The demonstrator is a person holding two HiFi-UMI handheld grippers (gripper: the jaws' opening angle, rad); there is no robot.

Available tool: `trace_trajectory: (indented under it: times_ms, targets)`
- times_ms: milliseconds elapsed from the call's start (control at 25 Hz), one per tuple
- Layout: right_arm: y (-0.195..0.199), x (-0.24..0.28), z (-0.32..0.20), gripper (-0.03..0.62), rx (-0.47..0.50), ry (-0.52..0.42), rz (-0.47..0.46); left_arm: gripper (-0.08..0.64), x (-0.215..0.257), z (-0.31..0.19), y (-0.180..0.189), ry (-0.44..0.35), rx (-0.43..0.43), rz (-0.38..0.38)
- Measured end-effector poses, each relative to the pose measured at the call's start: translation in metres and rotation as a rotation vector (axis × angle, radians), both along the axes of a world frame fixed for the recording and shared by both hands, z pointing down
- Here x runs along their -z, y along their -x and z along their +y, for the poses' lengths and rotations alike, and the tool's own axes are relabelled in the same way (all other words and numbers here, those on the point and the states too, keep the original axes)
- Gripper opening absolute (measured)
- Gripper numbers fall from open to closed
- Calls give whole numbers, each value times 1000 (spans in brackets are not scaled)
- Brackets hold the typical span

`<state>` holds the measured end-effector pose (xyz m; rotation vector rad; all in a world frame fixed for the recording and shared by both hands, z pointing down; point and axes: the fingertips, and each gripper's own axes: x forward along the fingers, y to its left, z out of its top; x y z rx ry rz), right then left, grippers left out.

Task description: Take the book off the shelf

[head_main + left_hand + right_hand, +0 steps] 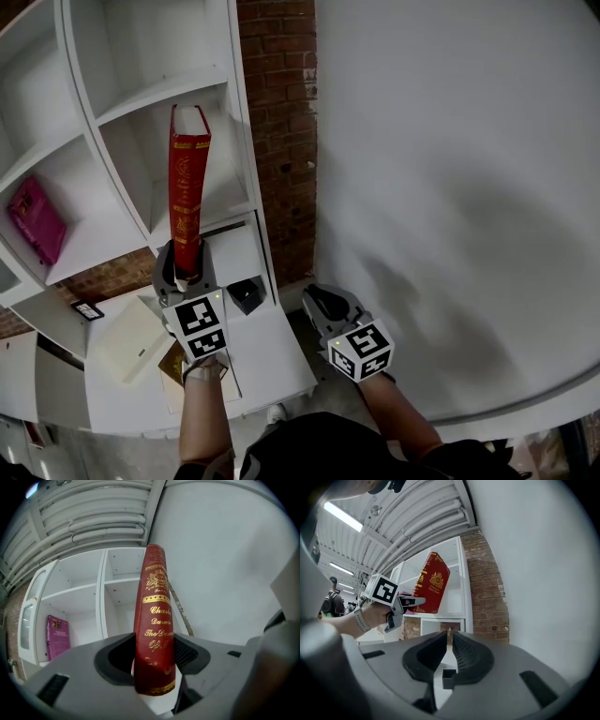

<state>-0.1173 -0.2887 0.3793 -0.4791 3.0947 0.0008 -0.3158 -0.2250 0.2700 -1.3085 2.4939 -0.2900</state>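
Note:
A tall red book point(187, 187) with gold lettering on its spine stands upright in front of the white shelf unit point(169, 89), clear of the shelf boards. My left gripper point(186, 272) is shut on its lower end. In the left gripper view the book point(154, 634) fills the gap between the two jaws, which press on its covers. The right gripper view shows the same book point(431, 583) held by the left gripper point(405, 603). My right gripper point(328, 302) hangs lower right, beside the shelf, its jaws together on nothing point(450, 634).
A pink book point(37, 220) leans in a compartment at the left. On the low white top below lie a cream book point(131, 349), a small black object point(246, 294) and a small frame point(89, 310). A brick strip point(281, 122) and a white wall point(450, 187) stand to the right.

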Motion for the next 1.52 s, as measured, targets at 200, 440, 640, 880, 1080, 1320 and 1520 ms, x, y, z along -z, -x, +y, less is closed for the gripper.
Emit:
trace_trajectory:
  times_ms: [200, 440, 640, 880, 1080, 1320, 1520]
  targets:
    - [-1, -9, 13, 29, 40, 11, 9, 216, -15, 22, -5, 7, 32, 18]
    - [5, -20, 30, 29, 92, 23, 22, 198, -50, 48, -8, 55, 57, 62]
    - [14, -30, 44, 30, 136, 37, 39, 196, -77, 73, -10, 89, 82, 86]
    - [28, -43, 63, 30, 188, 46, 60, 196, -117, 106, -10, 141, 116, 134]
    - [43, -52, 79, 31, 225, 55, 81, 195, -142, 136, -6, 171, 136, 169]
    - [60, -63, 97, 29, 263, 61, 103, 194, -170, 166, -3, 194, 158, 211]
    - [73, -73, 113, 29, 299, 69, 125, 195, -196, 188, -4, 231, 178, 253]
